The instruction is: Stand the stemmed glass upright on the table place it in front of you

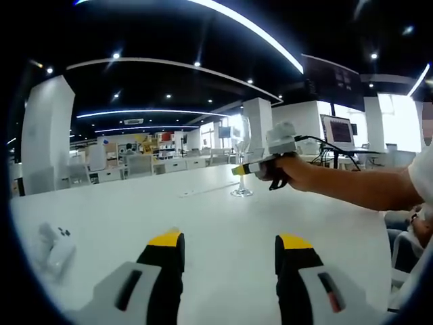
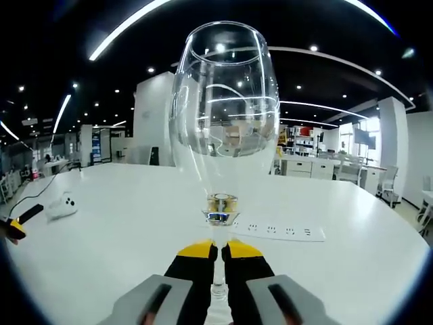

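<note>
The clear stemmed glass (image 2: pixel 225 115) stands upright, close in front of the right gripper view. My right gripper (image 2: pixel 218 250) is shut on its thin stem, yellow tips pressed to either side. In the left gripper view the same glass (image 1: pixel 241 145) rests with its foot on the white table (image 1: pixel 135 210) at mid-distance. A person's hand holds the right gripper (image 1: pixel 238 170) against the stem from the right. My left gripper (image 1: pixel 230 240) is open over bare table, nothing between its jaws, well short of the glass.
A small white device (image 1: pixel 54 247) lies on the table to the left, also seen as the white device (image 2: pixel 62 205). A flush socket strip (image 2: pixel 281 230) sits in the table behind the glass. The person's forearm (image 1: pixel 358 186) reaches in from the right. Desks and pillars stand beyond.
</note>
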Demonstrator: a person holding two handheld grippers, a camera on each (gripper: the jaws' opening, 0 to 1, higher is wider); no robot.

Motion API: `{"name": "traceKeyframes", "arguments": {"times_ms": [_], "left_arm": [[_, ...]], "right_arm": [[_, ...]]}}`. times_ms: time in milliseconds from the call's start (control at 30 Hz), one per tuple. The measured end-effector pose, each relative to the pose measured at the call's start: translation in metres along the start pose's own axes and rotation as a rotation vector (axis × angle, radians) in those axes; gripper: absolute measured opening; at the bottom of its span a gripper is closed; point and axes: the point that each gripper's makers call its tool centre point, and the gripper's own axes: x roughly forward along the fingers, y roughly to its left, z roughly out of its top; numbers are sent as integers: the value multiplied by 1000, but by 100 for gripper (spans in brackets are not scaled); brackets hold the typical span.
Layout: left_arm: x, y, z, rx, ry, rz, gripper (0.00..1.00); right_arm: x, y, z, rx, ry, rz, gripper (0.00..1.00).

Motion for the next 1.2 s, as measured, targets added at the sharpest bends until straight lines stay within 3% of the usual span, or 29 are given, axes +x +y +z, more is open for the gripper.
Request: {"name": "traceKeyframes", "arguments": {"times_ms": [1200], "left_arm": [[3,3,-2,11,14,13,54]], "right_arm": [[27,-12,5,8,3,-14,9]]}}
